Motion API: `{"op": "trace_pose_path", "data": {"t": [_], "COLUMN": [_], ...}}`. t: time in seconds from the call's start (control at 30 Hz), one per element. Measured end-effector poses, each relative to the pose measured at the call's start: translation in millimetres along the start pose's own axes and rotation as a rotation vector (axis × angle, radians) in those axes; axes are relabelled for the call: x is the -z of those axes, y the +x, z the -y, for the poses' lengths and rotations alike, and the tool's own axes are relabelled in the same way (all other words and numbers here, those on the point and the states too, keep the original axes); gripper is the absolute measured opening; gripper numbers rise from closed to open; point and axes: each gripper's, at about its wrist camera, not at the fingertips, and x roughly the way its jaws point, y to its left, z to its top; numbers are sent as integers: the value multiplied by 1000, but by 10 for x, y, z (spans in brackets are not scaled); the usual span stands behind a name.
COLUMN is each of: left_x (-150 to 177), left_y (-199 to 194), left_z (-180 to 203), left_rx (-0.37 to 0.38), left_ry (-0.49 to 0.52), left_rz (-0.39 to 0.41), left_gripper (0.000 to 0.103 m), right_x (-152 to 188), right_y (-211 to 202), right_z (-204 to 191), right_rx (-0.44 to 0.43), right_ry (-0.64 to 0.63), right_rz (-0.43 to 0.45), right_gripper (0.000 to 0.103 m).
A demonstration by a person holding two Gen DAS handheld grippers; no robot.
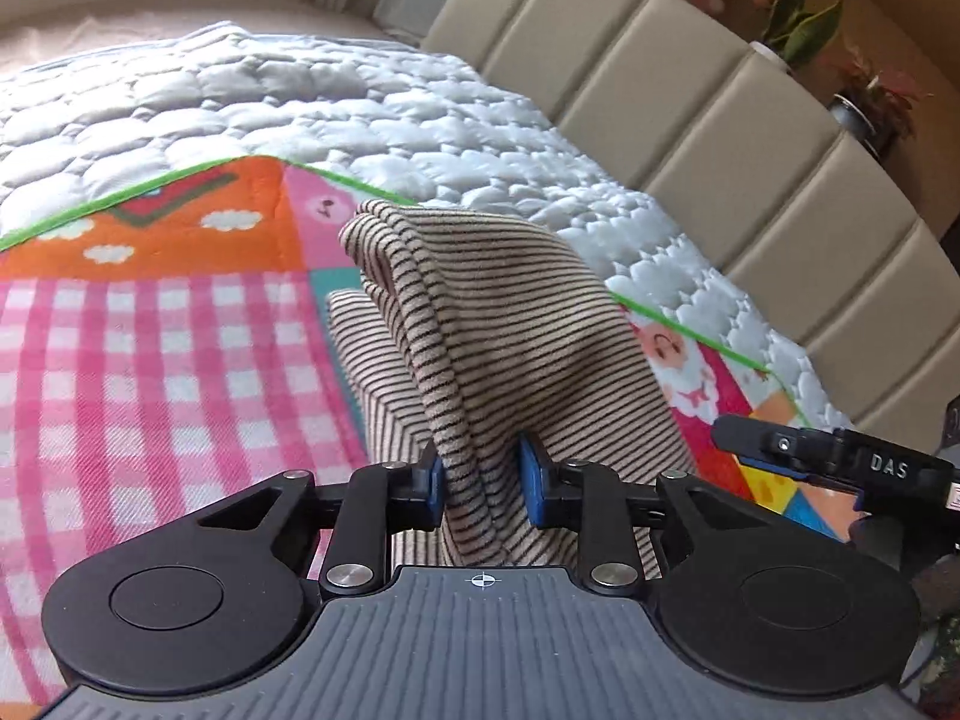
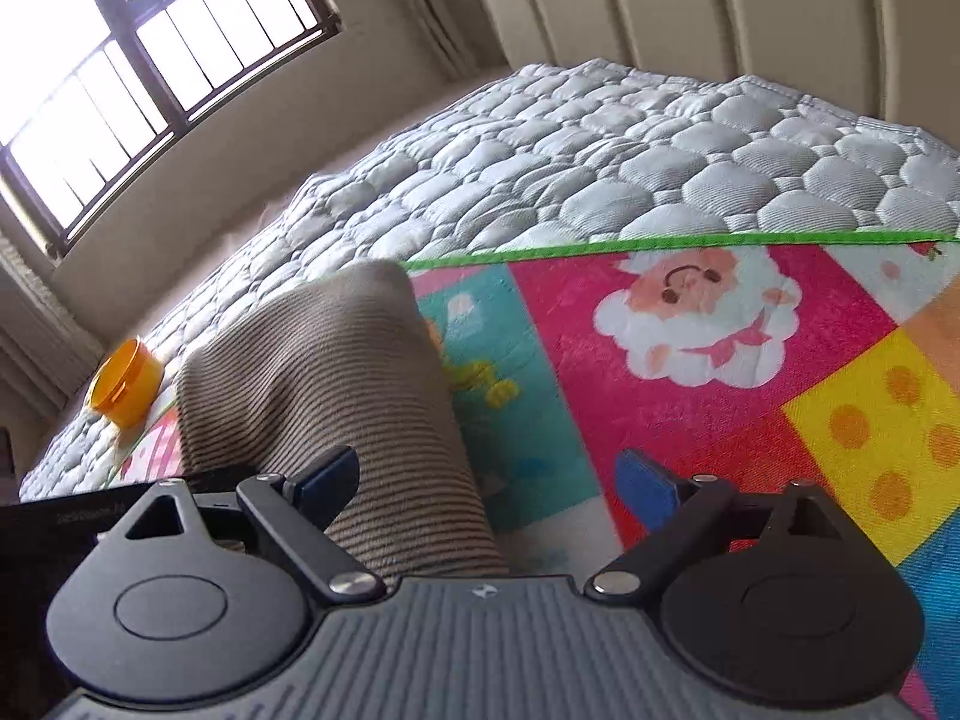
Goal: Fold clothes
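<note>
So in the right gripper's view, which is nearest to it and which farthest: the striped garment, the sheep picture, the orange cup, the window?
1. Striped garment: against the right gripper's left finger, between the open jaws.
2. Sheep picture: ahead, right, on the colourful blanket.
3. Orange cup: far left, on the quilted mattress.
4. Window: upper left, beyond the bed.

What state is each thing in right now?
left gripper: shut on the striped garment.
right gripper: open, holding nothing.
striped garment: bunched, lifted at the pinched fold.
cartoon blanket: spread flat on the mattress.
orange cup: lying tipped on the mattress.
</note>
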Motion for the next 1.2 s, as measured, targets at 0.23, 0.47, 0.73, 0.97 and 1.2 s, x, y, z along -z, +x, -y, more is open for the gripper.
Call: {"op": "trace_pose_path", "data": {"t": [0.23, 0.47, 0.73, 0.97, 1.2], "left_x": [-18, -77, -130, -166, -198], "left_y": [38, 100, 195, 240, 290], "left_z": [-183, -323, -309, -296, -292], "left_rx": [38, 68, 82, 69, 58], "left_ry": [-23, -56, -31, 8, 32], "left_rz": [-8, -17, -28, -25, -17], "left_gripper": [37, 49, 57, 62, 65], "right_x": [164, 51, -588, -778, -812], "right_y": [-21, -193, -85, 1070, 1088], "right_z": [-433, -394, -680, -1097, -809], "right_rx": [-134, -43, 56, 315, 280], "right_ry": [-145, -154, -305, -603, -456], "right_rz": [-41, 6, 178, -32, -28], "right_gripper": [73, 77, 103, 103, 103]}}
